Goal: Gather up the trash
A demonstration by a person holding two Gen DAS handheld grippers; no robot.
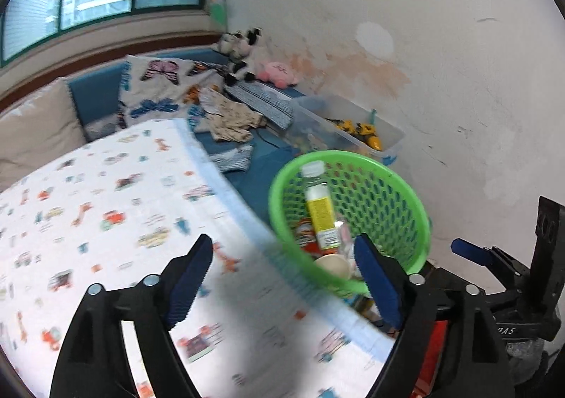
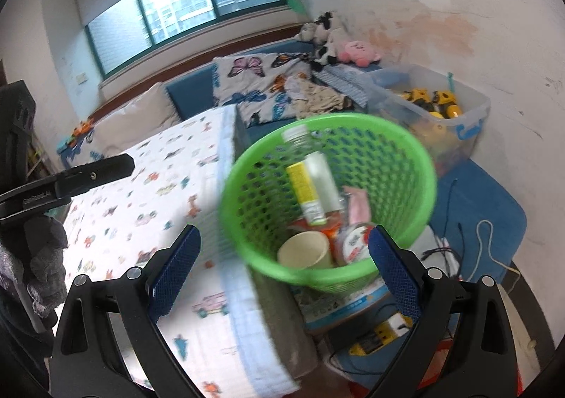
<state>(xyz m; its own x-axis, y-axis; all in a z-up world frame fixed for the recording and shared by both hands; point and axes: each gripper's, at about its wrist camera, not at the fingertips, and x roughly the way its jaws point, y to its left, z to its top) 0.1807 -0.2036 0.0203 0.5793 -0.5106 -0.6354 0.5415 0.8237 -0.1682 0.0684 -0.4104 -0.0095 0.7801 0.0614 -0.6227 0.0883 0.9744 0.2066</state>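
A green mesh basket [image 1: 388, 193] [image 2: 388, 165] stands beside the bed's edge. It holds a clear bottle with a yellow label [image 1: 319, 207] [image 2: 309, 182], a paper cup [image 1: 333, 265] [image 2: 303, 251], a red-orange wrapper [image 1: 305, 235] and a round red-and-white packet [image 2: 353, 242]. My left gripper [image 1: 282, 285] is open and empty, over the bed edge just left of the basket. My right gripper [image 2: 282, 278] is open and empty, just in front of the basket. The right gripper also shows at the right of the left wrist view [image 1: 469, 251].
The bed with a cartoon-print sheet [image 1: 106, 204] [image 2: 148, 193] fills the left. A clear bin of yellow toys [image 1: 353, 130] [image 2: 434, 105] sits by the wall. Clothes, a butterfly blanket and plush toys lie behind. Cables and a power strip [image 2: 381, 334] are on the floor.
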